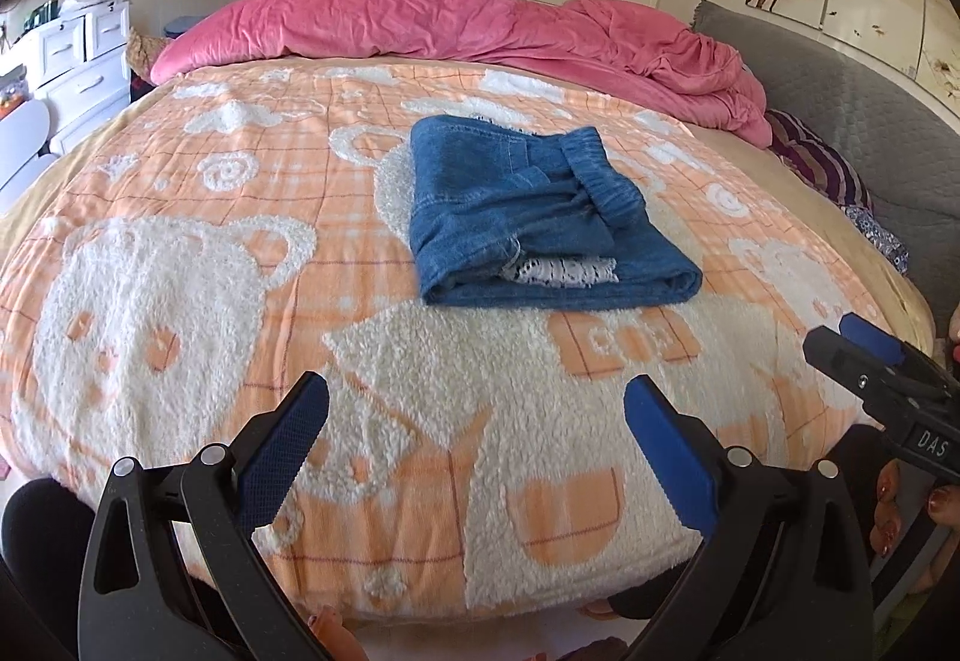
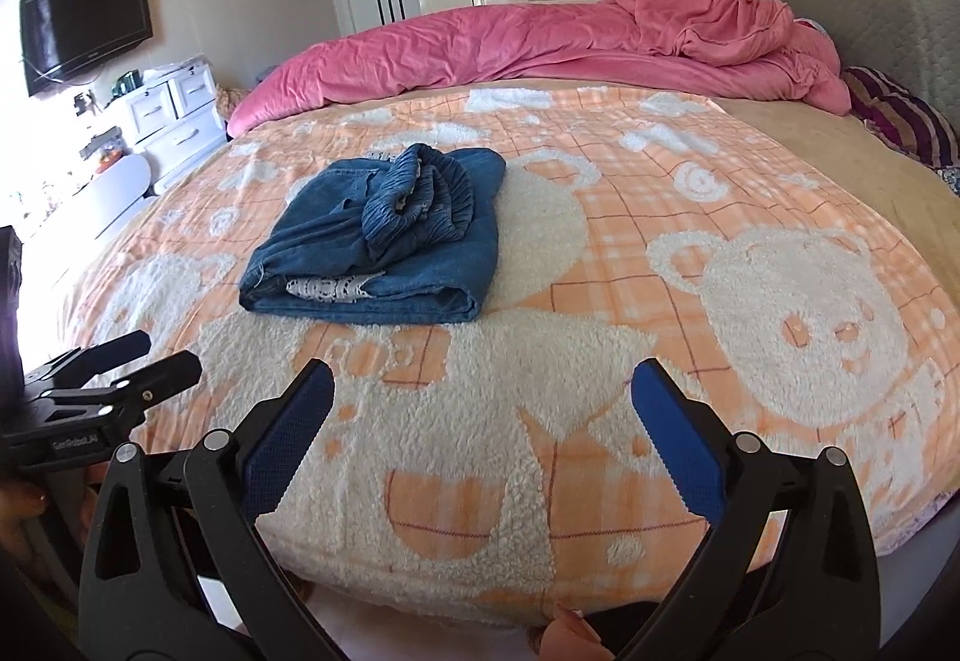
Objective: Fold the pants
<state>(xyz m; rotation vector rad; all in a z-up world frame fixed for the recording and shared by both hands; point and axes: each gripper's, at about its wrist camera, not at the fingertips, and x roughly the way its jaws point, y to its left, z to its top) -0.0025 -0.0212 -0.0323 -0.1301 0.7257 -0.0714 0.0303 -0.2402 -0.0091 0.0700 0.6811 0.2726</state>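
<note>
Both claws stand wide open and hold nothing: left gripper (image 1: 477, 424) and right gripper (image 2: 483, 412) hang over the near edge of the bed (image 1: 180, 361), well short of the cloth, each showing in the other's view off to the side. Pants (image 1: 528, 223), blue denim, lie as a compact folded bundle about mid-bed on the orange-and-white bear blanket (image 2: 750, 301), a little toward the far side from the claws. Elastic waistband (image 2: 420, 205) sits bunched and ruffled on top of the bundle; a strip of white lace trim (image 2: 333, 289) peeks from the near fold. Judgement: fold looks essentially done, top a bit untidy. Cloth should handle as soft, limp, moderately heavy for its size, not slippery on the fleecy blanket; layers will slide apart if lifted by one ply only. Best hold would be the thick near folded edge, pinching all layers, or the two near corners, one per claw. Around: pink duvet (image 1: 450, 24) heaped along the far edge, striped pillow (image 2: 900, 114) at the far right corner against a grey headboard (image 2: 870, 12). Nothing lies between claws and bundle.
</note>
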